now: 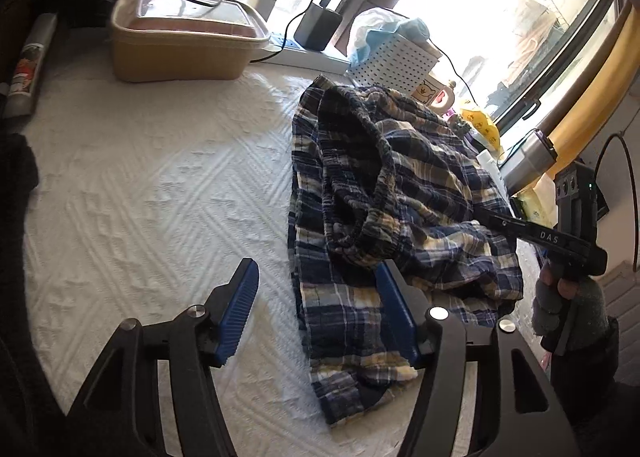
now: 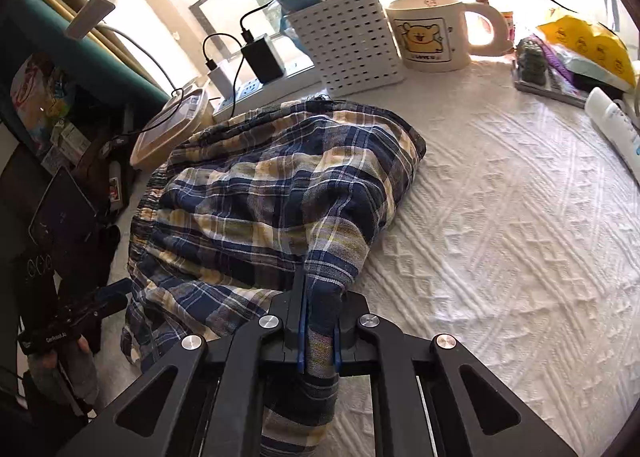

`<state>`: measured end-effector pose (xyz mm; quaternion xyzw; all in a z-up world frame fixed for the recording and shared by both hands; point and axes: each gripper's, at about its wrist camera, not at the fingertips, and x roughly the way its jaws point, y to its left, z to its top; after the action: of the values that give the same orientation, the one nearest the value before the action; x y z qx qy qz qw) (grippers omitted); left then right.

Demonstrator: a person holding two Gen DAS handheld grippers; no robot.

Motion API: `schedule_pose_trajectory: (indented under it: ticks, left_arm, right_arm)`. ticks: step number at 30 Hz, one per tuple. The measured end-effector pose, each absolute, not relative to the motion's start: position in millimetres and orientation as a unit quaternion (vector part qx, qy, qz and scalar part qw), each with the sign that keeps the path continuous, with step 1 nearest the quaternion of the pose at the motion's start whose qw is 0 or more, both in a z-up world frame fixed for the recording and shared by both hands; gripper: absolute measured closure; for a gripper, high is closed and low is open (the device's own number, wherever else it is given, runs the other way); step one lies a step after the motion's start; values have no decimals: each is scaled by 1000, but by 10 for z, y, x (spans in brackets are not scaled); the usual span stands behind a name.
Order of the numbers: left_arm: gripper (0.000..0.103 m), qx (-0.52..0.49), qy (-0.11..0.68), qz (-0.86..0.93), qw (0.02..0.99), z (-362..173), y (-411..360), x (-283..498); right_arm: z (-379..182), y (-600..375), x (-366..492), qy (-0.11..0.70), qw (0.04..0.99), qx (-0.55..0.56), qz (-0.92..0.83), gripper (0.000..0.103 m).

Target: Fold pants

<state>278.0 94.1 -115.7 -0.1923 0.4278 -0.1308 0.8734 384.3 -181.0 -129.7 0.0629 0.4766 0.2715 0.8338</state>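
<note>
The plaid pants [image 2: 280, 193] are heaped on the white-covered desk [image 2: 500, 217], just in front of the perforated basket [image 2: 348, 45], with one bunched fold clamped in the right gripper [image 2: 318, 341]. The left gripper [image 1: 316, 313] is held with jaws wide beside the lower edge, gripping nothing. If the fold is lifted by this single pinch, the loose heap could be dragged toward the mug [image 2: 432, 33] or twisted, since the other side is unheld.

Ahead of the fingers: white perforated plastic basket [image 2: 346, 45], cream bear-print ceramic mug [image 2: 430, 33] touching its right side; tan lidded plastic container [image 1: 180, 37] far left.
</note>
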Motion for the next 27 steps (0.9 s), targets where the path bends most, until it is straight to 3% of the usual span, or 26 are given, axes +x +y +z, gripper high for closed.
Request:
schedule_pose_trajectory:
  ticks: [6, 19, 27]
  left_arm:
    - [33, -209, 427, -153, 867, -1126, 794, 3086]
    - [29, -194, 443, -149, 863, -1202, 556, 3434]
    - [28, -118, 451, -127, 876, -1201, 297, 3523]
  right_arm:
    - [-1317, -1984, 3826, 471, 844, 50, 253, 95]
    - [-1357, -1886, 3864, 468, 847, 15, 253, 94]
    - [-1403, -1948, 3866, 461, 846, 30, 265, 93]
